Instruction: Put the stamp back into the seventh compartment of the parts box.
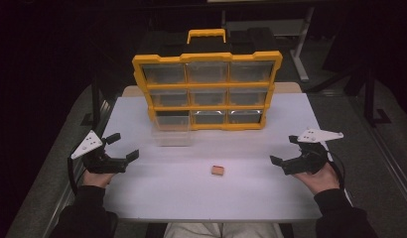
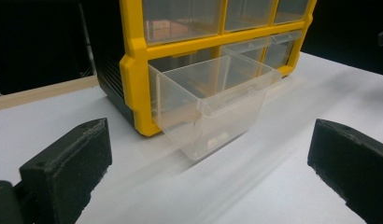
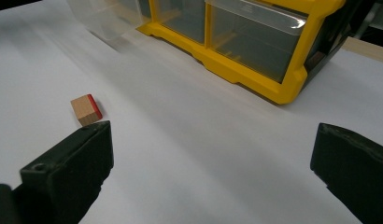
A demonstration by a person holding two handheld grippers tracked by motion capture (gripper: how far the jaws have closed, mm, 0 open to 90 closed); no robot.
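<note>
White table [image 1: 271,198] | clear drawer [image 2: 213,100] pulled out, empty | wooden block [image 3: 86,109] loose | both tools spread

So the white tabletop [image 1: 167,198] sits on a light wooden board [image 1: 287,88] that peeks out along the back edge. The yellow organizer [image 1: 207,85] stands upright at the far side, carry handle [image 1: 206,33] on top, with clear closed drawers [image 1: 207,72] in rows. Behind it, off to the right, a grey desk leg [image 1: 302,54] stands on the dark floor.
</note>
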